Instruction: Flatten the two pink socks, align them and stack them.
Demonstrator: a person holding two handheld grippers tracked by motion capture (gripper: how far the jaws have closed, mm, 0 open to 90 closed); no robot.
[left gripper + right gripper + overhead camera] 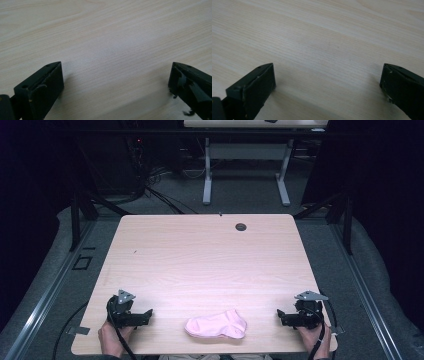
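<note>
A pink sock (216,325) lies folded near the front edge of the light wooden table (200,255), between my two hands. My left gripper (148,315) rests low at the front left, jaws pointing right toward the sock, well apart from it. My right gripper (280,316) sits at the front right, jaws pointing left, also apart from the sock. In the left gripper view the left gripper (116,75) stands open over bare wood. In the right gripper view the right gripper (327,75) is open too, with nothing between its fingers.
A small dark grommet hole (241,226) sits near the table's far edge. Beyond the table stand another desk's white legs (207,175) and a tangle of cables (145,180) on the grey floor. Dark frame posts (76,215) flank the table.
</note>
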